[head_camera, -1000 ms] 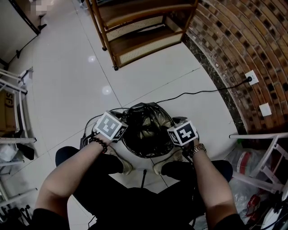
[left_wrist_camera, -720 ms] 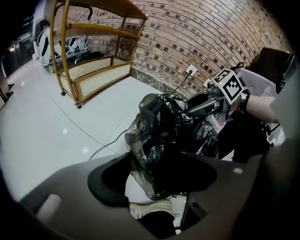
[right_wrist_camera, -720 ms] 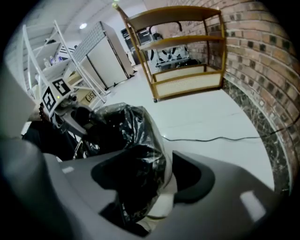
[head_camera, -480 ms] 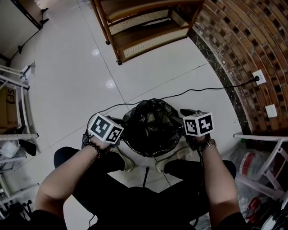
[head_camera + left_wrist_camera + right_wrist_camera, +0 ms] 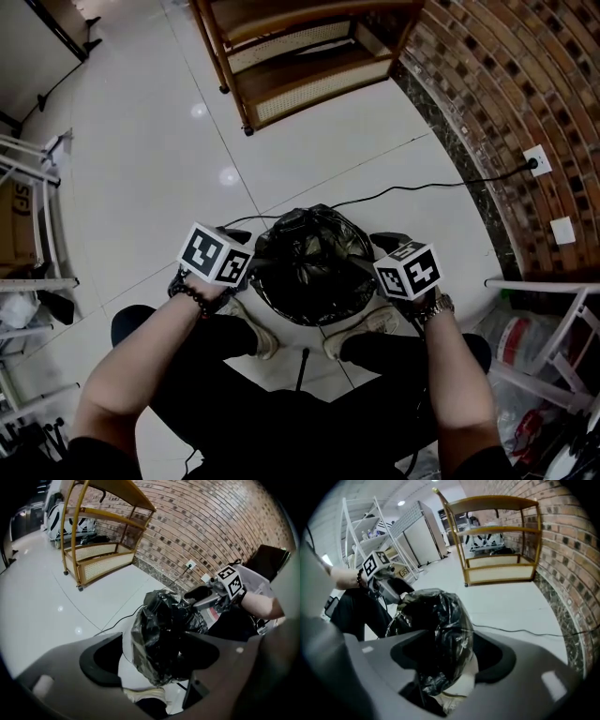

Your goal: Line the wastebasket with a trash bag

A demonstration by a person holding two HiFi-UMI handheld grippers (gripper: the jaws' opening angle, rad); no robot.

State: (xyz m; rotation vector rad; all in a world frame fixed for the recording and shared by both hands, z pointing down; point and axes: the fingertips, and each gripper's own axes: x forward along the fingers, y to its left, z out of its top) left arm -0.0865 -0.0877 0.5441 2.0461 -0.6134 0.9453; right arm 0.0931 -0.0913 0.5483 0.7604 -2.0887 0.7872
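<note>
Head view had the trash bag [image 5: 309, 267] draped over the wastebasket [image 5: 462, 684] between my shoes [image 5: 261, 345]. My left gripper [image 5: 154, 657] was opening its jaws around the film. My right gripper [image 5: 450, 656] stood wide, and neither was pinching. Unheld, the loose edge could slip inside. Both grippers sat farther apart than a second before.

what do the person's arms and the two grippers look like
The left gripper and right gripper have smooth grey jaws with dark cupped insides. The left cube and right cube are white with black square markers. Forearms bare; dark beaded bracelet on the left wrist, metal-band watch on the right. The left gripper's jaws are opening, with the black trash bag between them.
</note>
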